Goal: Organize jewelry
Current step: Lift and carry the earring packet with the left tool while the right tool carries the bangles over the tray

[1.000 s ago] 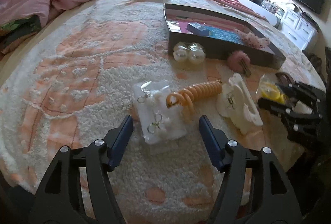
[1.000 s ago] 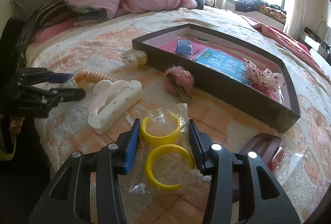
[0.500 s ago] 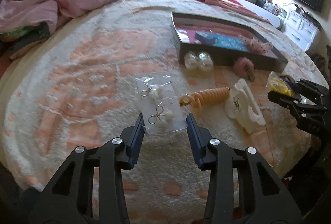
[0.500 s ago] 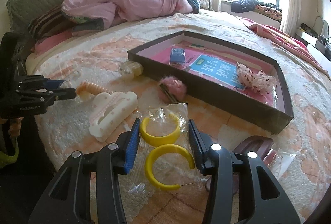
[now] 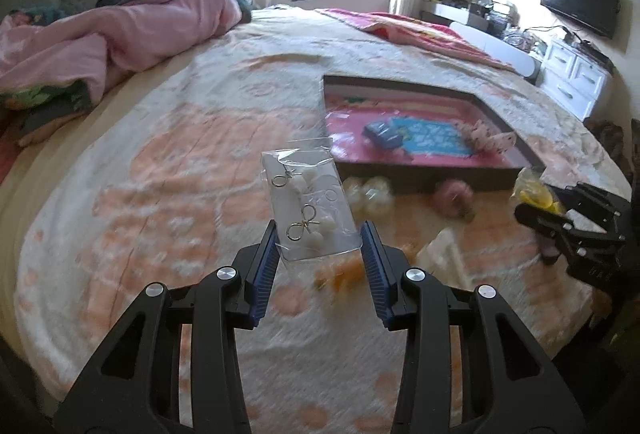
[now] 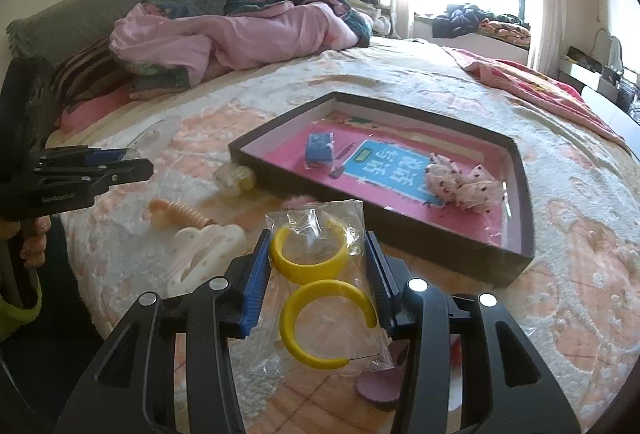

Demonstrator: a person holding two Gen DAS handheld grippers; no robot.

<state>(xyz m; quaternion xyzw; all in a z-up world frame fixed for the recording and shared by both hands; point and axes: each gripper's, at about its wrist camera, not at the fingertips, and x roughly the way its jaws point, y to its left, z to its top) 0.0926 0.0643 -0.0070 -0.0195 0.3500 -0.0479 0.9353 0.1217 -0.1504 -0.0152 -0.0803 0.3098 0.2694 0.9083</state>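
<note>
- Between the left gripper (image 5: 319, 248) pads, a clear earring packet (image 5: 310, 207) is pinched by its lower sides, its long axis running away along the fingers, lifted clear of the bedspread (image 5: 160, 161).
- The dark tray (image 5: 420, 177) lies ahead and to the right (nearer the right gripper (image 6: 316, 260)).
- The right gripper is clamped on the yellow hoop bag (image 6: 320, 274).
- A second ago the packet lay flat and the left jaws stood wide.

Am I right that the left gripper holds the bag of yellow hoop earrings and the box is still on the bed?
Not quite: the left gripper holds the bag of white pearl earrings, per the left wrist view. The box is on the bed.
</note>
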